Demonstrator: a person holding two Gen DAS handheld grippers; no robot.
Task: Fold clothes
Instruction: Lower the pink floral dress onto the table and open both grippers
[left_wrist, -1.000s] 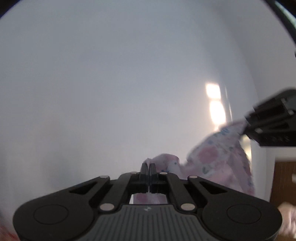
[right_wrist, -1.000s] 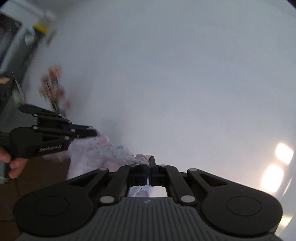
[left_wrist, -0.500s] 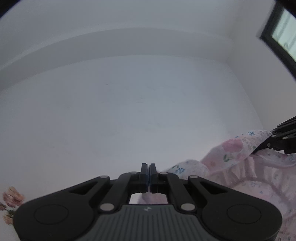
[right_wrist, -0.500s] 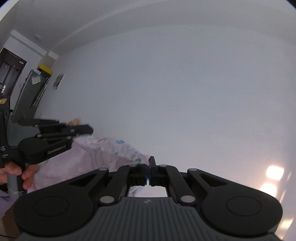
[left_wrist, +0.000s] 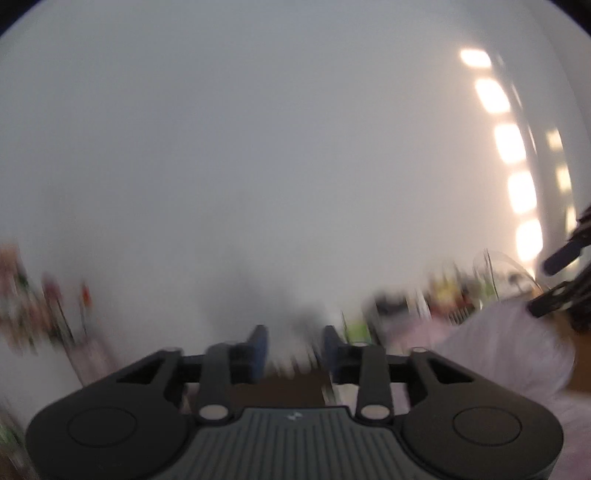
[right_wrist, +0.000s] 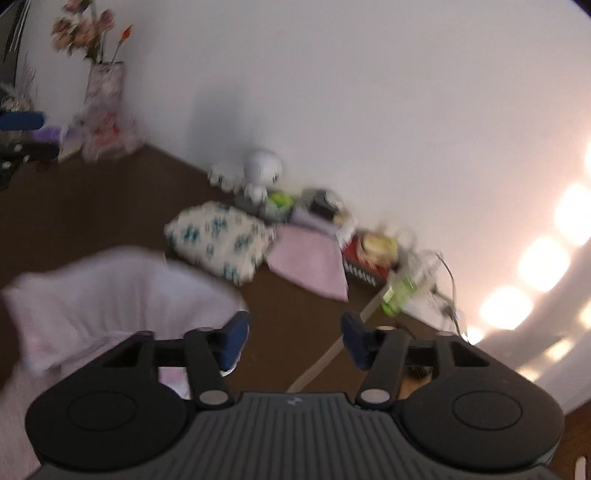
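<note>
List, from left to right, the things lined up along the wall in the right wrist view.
Flower vase → white octopus toy → green object → red box → green bottle.

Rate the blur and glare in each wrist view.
Left wrist: heavy motion blur, background clutter smeared, bright glare patches at right. Right wrist: milder blur, folded clothes and pink garment readable, glare spots at right.

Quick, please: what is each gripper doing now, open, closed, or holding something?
Left gripper: jaws opening, nothing between them.
Right gripper: jaws opening, nothing between them.
</note>
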